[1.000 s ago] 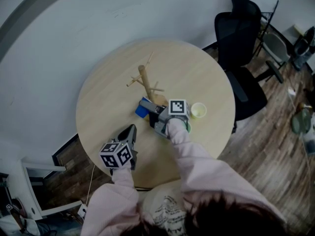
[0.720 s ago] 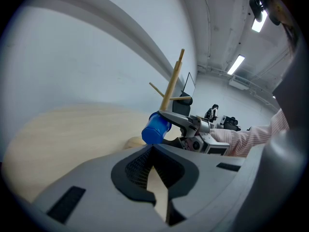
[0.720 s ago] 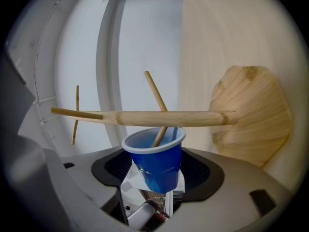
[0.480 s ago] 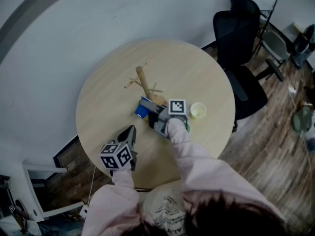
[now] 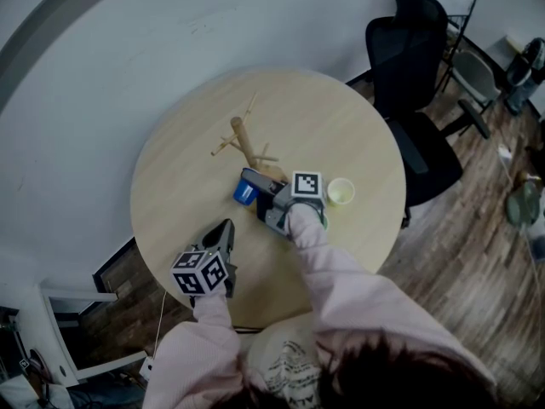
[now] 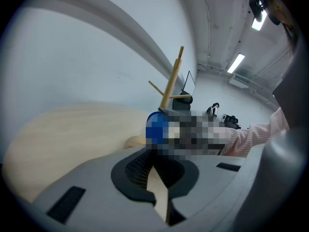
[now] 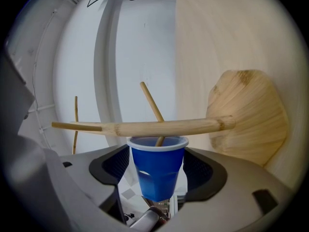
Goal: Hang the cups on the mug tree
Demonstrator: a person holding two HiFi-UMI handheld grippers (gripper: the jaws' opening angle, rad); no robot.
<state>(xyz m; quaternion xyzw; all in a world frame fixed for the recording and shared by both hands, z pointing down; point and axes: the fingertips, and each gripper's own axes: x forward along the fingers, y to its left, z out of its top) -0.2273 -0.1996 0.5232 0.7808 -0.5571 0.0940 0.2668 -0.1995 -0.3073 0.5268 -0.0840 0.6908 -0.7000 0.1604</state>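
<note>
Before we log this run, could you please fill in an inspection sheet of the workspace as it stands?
Surface: round wooden table.
Job's things: mug tree upright; blue cup at it, a peg reaching into its mouth; yellow-green cup upright on the table, apart.
Clutter: nothing seen.
Grippers: left tongs shut, empty, near the table's edge; right tongs have just been opening, blue cup between them, pads clear of it.
Cables: thin white cable on the floor below the table's edge.
Surroundings: black office chair, wood floor, white wall.
</note>
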